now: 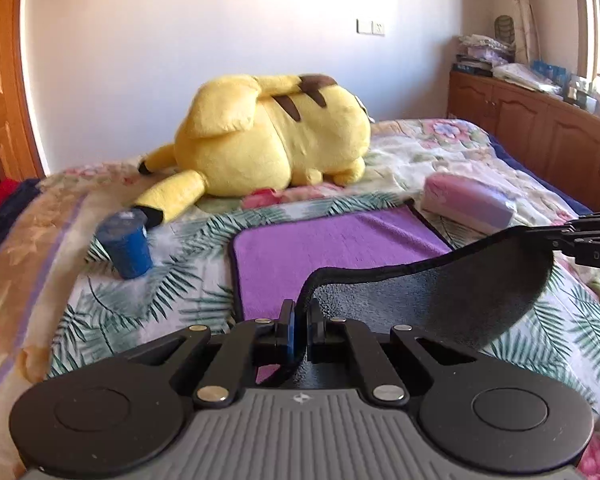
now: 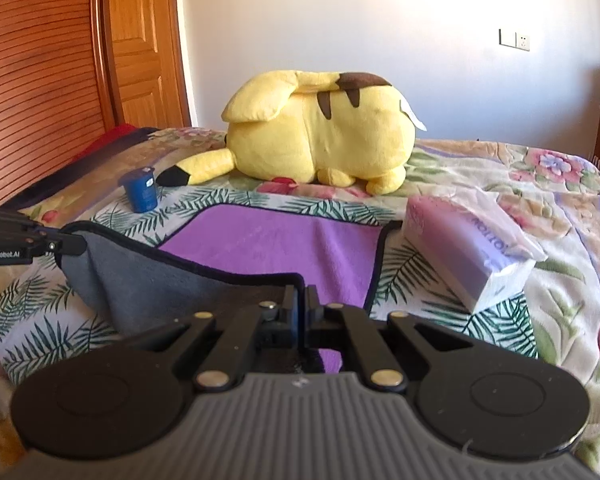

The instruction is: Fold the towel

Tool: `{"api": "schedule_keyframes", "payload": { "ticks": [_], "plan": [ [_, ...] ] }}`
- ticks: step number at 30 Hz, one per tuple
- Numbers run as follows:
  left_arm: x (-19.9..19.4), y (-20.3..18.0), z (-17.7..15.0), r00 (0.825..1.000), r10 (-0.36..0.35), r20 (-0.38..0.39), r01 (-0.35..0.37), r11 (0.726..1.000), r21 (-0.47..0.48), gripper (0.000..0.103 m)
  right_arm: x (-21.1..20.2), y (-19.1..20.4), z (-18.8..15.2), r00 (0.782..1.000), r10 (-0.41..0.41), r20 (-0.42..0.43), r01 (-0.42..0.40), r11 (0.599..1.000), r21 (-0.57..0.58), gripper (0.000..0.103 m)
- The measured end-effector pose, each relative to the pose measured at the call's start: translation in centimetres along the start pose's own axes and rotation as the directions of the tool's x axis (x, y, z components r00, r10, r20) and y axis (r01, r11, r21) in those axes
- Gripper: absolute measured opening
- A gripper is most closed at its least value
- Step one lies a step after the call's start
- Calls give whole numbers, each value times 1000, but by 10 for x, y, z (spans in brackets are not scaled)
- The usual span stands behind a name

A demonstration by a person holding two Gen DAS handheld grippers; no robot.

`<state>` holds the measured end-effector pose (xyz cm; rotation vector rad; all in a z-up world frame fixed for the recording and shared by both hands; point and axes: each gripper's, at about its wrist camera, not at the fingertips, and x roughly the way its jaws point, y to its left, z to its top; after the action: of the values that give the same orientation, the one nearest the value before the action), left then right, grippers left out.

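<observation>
Purple on its upper face and grey underneath, the soft plush towel with black piping [image 1: 340, 248] lies on the floral quilted bed [image 1: 148, 304], in front of the large yellow plush toy [image 1: 276, 136]. We hold its near edge lifted off the bed. Our left tool [image 1: 300, 324] is pressed together on one near corner of the towel, and our right tool [image 2: 302, 308] is pressed together on the other near corner; each shows from the side in the other camera, pinching the black hem. Between the two, the raised edge sags in a curve and shows the grey underside, while the far half rests flat just in front of the plush toy.

A small blue cup [image 1: 126, 246] stands to the left of the towel, near the toy's tail. A pink and lilac tissue pack [image 2: 468, 252] sits just beside the towel's right edge.

We judge the cloth light, limp and slightly grippy, so it will droop wherever it is unsupported. The piped corners are the firmest places to hold, and keeping both level should lay the fold square.
</observation>
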<state>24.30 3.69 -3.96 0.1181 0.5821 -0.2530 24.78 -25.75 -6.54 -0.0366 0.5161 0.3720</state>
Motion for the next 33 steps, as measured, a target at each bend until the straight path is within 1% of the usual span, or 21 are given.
{"api": "schedule_keyframes", "payload": {
  "ticks": [3, 11, 16, 22, 33],
  "plan": [
    [1, 3, 5, 1000, 5, 15, -5, 1000, -8, 0, 1, 0, 5, 1000, -4, 17, 4, 1000, -3, 3],
    [7, 8, 17, 999, 31, 35, -32, 999, 26, 0, 8, -1, 21, 998, 3, 57, -2, 1000, -20, 3],
    [15, 9, 23, 999, 26, 31, -27, 999, 38, 0, 14, 0, 25, 998, 3, 66, 0, 999, -39, 3],
    [26, 12, 33, 999, 5, 47, -6, 999, 33, 0, 24, -1, 31, 997, -3, 71, 7, 998, -60, 3],
    [51, 17, 45, 998, 28, 56, -34, 995, 96, 0, 46, -9, 48, 994, -3, 106, 12, 997, -82, 3]
  ]
}}
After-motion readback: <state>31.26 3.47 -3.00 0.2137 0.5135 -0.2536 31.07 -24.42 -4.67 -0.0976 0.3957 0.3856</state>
